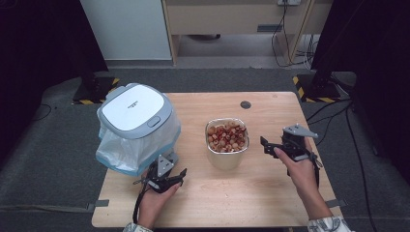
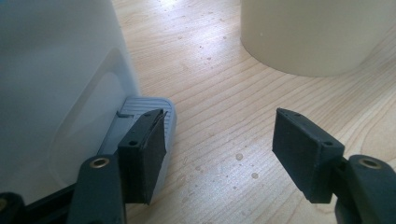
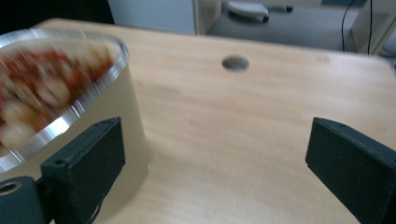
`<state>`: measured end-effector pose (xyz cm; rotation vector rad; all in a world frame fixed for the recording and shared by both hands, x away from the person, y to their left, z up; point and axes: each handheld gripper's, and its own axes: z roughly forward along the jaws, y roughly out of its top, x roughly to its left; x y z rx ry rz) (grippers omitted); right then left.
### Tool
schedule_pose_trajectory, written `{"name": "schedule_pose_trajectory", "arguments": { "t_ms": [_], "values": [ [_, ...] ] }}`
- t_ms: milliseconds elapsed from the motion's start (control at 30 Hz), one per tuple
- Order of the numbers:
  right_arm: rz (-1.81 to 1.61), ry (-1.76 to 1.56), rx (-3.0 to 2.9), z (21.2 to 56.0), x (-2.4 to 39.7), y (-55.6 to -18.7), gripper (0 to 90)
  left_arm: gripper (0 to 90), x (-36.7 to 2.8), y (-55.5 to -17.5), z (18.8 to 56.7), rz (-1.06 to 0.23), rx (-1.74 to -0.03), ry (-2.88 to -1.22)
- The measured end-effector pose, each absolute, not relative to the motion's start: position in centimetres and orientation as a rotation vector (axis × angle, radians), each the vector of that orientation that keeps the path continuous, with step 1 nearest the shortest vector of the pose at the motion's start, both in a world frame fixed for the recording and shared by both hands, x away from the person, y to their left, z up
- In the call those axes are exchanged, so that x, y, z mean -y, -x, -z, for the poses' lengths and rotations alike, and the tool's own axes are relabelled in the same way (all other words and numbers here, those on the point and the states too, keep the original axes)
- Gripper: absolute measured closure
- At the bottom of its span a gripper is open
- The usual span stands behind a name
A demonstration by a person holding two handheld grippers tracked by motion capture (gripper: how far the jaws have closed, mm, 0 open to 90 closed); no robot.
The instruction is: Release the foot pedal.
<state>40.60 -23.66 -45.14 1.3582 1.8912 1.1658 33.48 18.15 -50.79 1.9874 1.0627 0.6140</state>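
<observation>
Pale wooden surface (image 1: 270,193) on grey carpet.
My left gripper (image 2: 219,149) gaped beside the bin's ribbed pedal (image 2: 152,109); my right gripper (image 3: 215,163) gaped beside the steel tub (image 3: 123,102).

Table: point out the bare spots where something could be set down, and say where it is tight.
Free: the back right of the table, behind the pot around the round hole; and the front strip between the left gripper and the right gripper. Crowded: the left side, where the bin stands with the left gripper at its pedal.
</observation>
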Motion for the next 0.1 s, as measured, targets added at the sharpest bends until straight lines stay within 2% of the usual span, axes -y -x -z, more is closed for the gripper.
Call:
{"name": "schedule_pose_trajectory", "arguments": {
  "t_ms": [100],
  "values": [
    [-1.147,-1.393,-1.901,47.0,24.2,-40.5,5.5,33.5,-18.2,-33.5,50.8,-0.616,-1.061,-1.988]
  ]
}}
